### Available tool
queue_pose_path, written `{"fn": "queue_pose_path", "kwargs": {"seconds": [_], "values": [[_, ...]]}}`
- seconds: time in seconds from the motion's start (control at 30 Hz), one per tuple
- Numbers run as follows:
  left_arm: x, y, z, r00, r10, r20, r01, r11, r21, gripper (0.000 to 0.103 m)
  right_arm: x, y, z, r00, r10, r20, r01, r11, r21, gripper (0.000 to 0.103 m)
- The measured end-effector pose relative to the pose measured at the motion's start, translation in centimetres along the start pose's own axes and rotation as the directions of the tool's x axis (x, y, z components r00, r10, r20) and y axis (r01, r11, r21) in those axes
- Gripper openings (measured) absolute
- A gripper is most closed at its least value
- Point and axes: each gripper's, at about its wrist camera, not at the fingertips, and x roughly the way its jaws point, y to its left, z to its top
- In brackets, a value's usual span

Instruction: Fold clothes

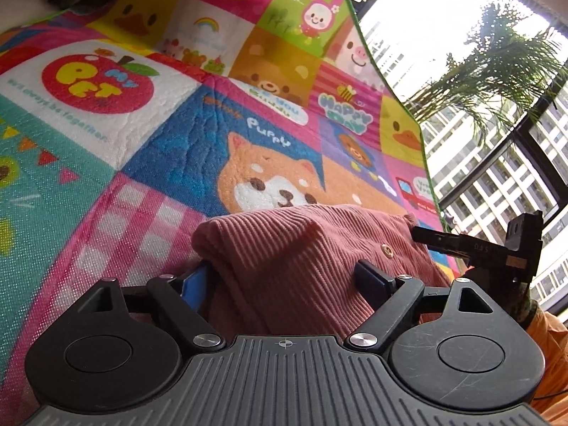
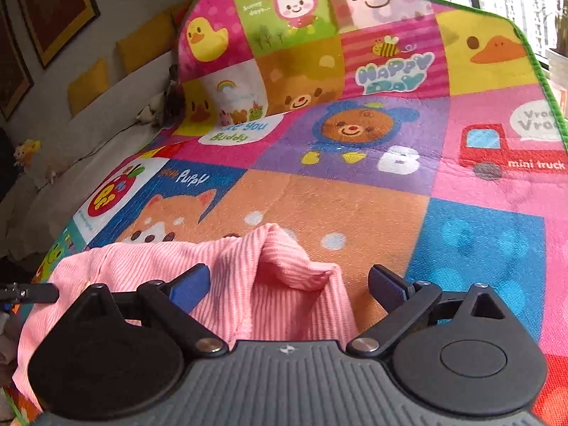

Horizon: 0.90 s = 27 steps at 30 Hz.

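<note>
Left wrist view, nearest the lens: the left gripper [image 1: 285, 277] stands spread wide, its blue pads [image 1: 371, 278] apart, with a pink corduroy garment [image 1: 305, 248] bunched between and over them; whether the fabric is pinched cannot be told. A small round button [image 1: 386, 248] shows on the cloth toward 1 o'clock. Just past it, at 3 o'clock, the black tip of the right gripper [image 1: 479, 245] reaches in from the side and meets the garment's edge.

Right wrist view: the right gripper [image 2: 289, 284] is likewise spread, both fingers [image 2: 388, 285] well apart. The garment [image 2: 269, 277] lies in the gap and runs off toward 9 o'clock, one fold peaking up at the middle. A black tip of the left gripper [image 2: 28, 293] enters at 9 o'clock, against the cloth.

The garment rests at the near edge of a cartoon play mat [image 2: 355, 195], on its orange and puppy squares. Farther out at 12 o'clock the mat curls up, green-edged. Beyond, framed pictures [image 2: 53, 10] hang at 10 o'clock; in the left view a plant [image 1: 497, 60] and a window [image 1: 514, 163] fill 2 o'clock.
</note>
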Motion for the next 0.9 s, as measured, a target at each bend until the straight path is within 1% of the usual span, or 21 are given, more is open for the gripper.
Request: {"fn": "queue_pose_path", "kwargs": {"seconds": [0.1, 0.17, 0.2, 0.27, 0.37, 0.47, 0.57, 0.6, 0.67, 0.7, 0.73, 0.77, 0.8, 0.83, 0.87, 0.9], "values": [[0.3, -0.1, 0.4, 1.000, 0.009, -0.004, -0.009, 1.000, 0.013, 0.083, 0.1, 1.7, -0.1, 1.000, 0.000, 0.023, 0.002, 0.998, -0.069, 0.097], [0.8, -0.1, 0.7, 1.000, 0.016, -0.005, -0.015, 1.000, 0.026, 0.082, 0.6, 2.7, -0.1, 1.000, -0.020, 0.017, 0.022, 0.993, -0.119, 0.097], [1.0, -0.1, 1.0, 1.000, 0.019, -0.004, -0.018, 0.999, 0.034, 0.080, 0.9, 3.1, -0.1, 0.999, -0.029, 0.014, 0.031, 0.989, -0.142, 0.097], [1.6, 0.0, 1.6, 1.000, 0.027, -0.002, -0.027, 0.999, 0.047, 0.073, 1.7, 3.6, 0.2, 0.999, -0.033, 0.010, 0.034, 0.986, -0.161, 0.093], [2.7, 0.5, 3.2, 0.999, 0.053, 0.011, -0.053, 0.997, 0.053, 0.069, 2.9, 4.2, 1.2, 0.999, -0.026, 0.024, 0.030, 0.984, -0.177, 0.086], [4.2, 1.0, 5.6, 0.994, 0.103, 0.039, -0.105, 0.993, 0.048, 0.068, 4.4, 5.3, 3.4, 0.997, -0.042, 0.067, 0.055, 0.975, -0.216, 0.084], [5.4, 1.4, 8.1, 0.987, 0.144, 0.074, -0.148, 0.987, 0.062, 0.069, 5.3, 6.2, 5.8, 0.987, -0.083, 0.138, 0.118, 0.956, -0.270, 0.083], [5.5, 1.5, 8.6, 0.985, 0.153, 0.078, -0.159, 0.985, 0.069, 0.069, 5.4, 6.5, 6.5, 0.982, -0.101, 0.162, 0.145, 0.948, -0.285, 0.083], [4.7, 1.2, 8.8, 0.982, 0.162, 0.097, -0.171, 0.981, 0.091, 0.071, 4.9, 6.3, 7.4, 0.973, -0.130, 0.190, 0.180, 0.945, -0.274, 0.084], [3.8, 0.7, 8.5, 0.980, 0.155, 0.122, -0.170, 0.978, 0.121, 0.072, 4.3, 6.0, 7.5, 0.970, -0.136, 0.201, 0.187, 0.948, -0.257, 0.088], [2.8, 0.1, 8.1, 0.980, 0.135, 0.147, -0.159, 0.974, 0.159, 0.076, 3.7, 5.7, 7.3, 0.968, -0.137, 0.211, 0.187, 0.952, -0.241, 0.092], [1.6, -0.8, 7.4, 0.980, 0.097, 0.174, -0.134, 0.968, 0.214, 0.082, 3.2, 5.7, 6.8, 0.968, -0.129, 0.215, 0.180, 0.955, -0.236, 0.093], [0.6, -1.8, 6.7, 0.981, 0.053, 0.187, -0.102, 0.958, 0.266, 0.086, 2.7, 5.6, 6.3, 0.969, -0.121, 0.216, 0.172, 0.957, -0.233, 0.096], [0.0, -2.7, 6.0, 0.982, 0.015, 0.188, -0.074, 0.948, 0.310, 0.090, 2.5, 5.9, 5.5, 0.972, -0.110, 0.208, 0.159, 0.959, -0.236, 0.097], [-0.4, -3.7, 5.2, 0.984, -0.012, 0.180, -0.053, 0.935, 0.351, 0.091, 2.3, 6.2, 4.7, 0.977, -0.096, 0.193, 0.142, 0.960, -0.242, 0.097], [-0.1, -4.4, 4.6, 0.987, -0.011, 0.158, -0.050, 0.925, 0.378, 0.091, 2.2, 6.6, 3.9, 0.981, -0.081, 0.175, 0.124, 0.960, -0.250, 0.097]]}}
